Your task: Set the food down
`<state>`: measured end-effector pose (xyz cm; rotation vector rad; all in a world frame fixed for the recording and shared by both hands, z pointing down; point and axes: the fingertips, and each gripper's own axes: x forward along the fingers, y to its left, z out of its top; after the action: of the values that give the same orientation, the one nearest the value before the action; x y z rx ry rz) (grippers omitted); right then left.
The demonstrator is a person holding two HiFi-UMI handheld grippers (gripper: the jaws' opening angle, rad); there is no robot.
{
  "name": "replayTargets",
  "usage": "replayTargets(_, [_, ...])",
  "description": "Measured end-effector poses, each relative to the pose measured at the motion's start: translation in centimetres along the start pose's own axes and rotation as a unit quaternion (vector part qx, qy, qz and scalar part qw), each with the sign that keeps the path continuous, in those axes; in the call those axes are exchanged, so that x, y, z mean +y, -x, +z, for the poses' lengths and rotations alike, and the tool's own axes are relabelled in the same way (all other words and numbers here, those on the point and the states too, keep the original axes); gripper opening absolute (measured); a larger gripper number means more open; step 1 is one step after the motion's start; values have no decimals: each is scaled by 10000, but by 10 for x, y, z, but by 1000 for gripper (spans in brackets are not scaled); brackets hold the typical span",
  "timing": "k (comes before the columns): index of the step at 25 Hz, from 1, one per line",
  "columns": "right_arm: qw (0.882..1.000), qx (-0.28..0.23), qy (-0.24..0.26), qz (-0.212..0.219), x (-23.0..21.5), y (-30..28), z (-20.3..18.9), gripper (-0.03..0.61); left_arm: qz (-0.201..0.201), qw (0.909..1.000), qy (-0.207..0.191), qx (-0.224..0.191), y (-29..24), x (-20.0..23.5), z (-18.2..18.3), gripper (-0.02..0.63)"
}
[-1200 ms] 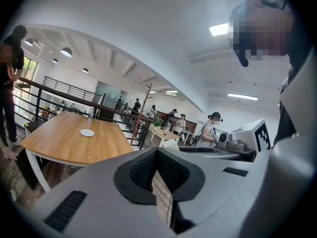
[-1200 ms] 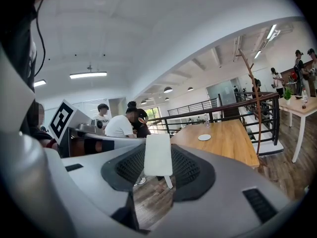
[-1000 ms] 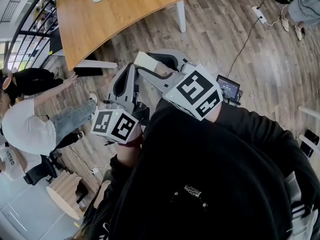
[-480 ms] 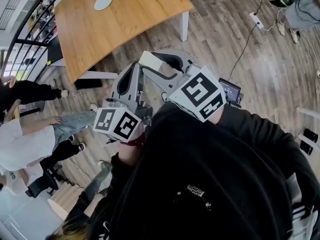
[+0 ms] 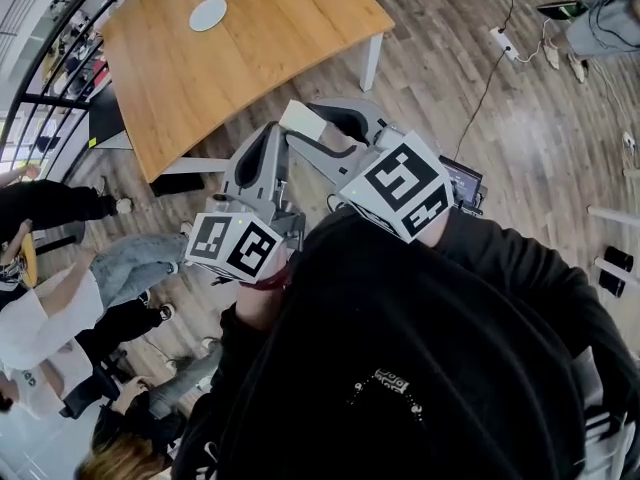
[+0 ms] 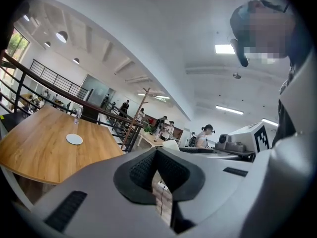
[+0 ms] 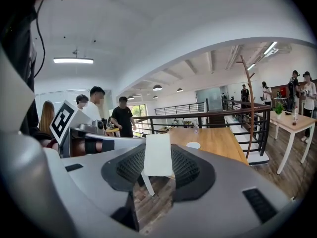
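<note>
Right gripper view shows the right claw [image 5: 306, 126] clamped on an upright, pale white rectangular food block [image 7: 158, 155]. The bare wooden desk [image 5: 250, 63] lies straight ahead, well apart (left claw [image 6: 157, 152] closed, empty).

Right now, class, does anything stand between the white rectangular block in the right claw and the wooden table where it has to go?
Nothing visible does. The white rectangular block sits clamped in the right claw, and only wood-plank floor shows between it and the light wooden table.
</note>
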<state>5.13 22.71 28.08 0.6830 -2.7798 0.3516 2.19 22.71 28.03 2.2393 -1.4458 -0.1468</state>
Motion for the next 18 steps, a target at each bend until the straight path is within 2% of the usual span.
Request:
replayTargets(10, [9996,-21,290,73,21,-50,18,170,-112,9997,-161,-169,18,47,25,-2])
replayTargets(18, [9988,100,365,305,34,-81,23,170,82,9996,-97,-245,30,76,35,-2])
